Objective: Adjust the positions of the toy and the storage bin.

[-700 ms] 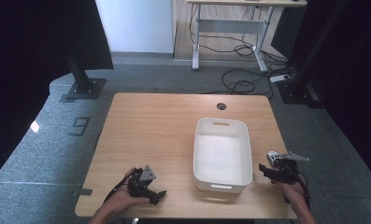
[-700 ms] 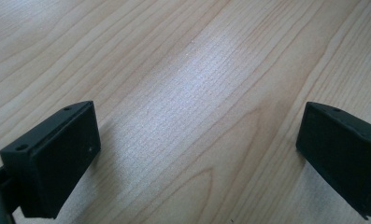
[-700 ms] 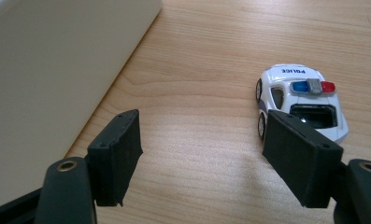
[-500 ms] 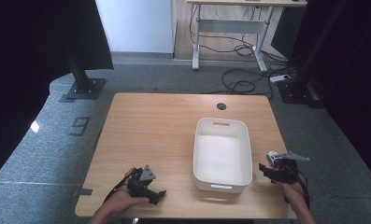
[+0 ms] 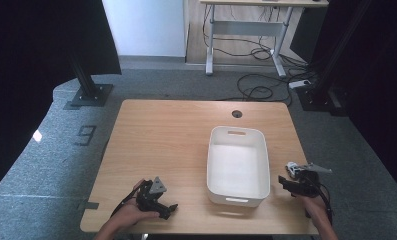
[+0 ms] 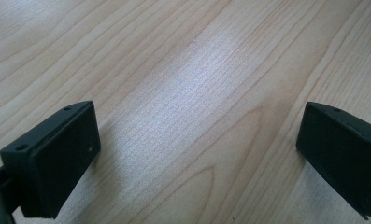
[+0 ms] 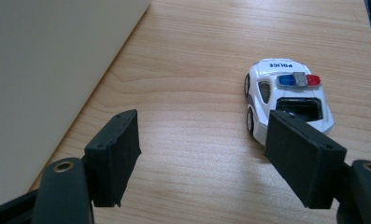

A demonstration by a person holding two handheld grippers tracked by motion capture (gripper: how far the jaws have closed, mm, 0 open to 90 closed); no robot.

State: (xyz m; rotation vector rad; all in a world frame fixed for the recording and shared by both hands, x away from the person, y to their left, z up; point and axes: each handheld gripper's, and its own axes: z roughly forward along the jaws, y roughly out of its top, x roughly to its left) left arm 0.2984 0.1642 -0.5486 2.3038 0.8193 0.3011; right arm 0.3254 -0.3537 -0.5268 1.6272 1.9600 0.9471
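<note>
Fingers (image 7: 113,154) of the right gripper (image 7: 202,154) stand spread and empty just short of the toy police car (image 7: 286,95), which rests ungrasped on the wooden table (image 5: 166,140) beside the empty white bin (image 5: 238,165), while the left gripper (image 5: 158,200), also spread, rests idle.

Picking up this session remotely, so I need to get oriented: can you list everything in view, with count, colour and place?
toy police car: 1, white with blue and red roof lights, on the table near its right edge, just ahead of the right gripper
bin: 1, white, nothing in it, right half of the table
table: 1, light wood, round cable hole at the far edge
desk: 1, pale frame, beyond the table, cables on the floor under it
left gripper: 1, black, open over bare wood, near left corner
right gripper: 1, black, open, the car beside one jaw
</note>
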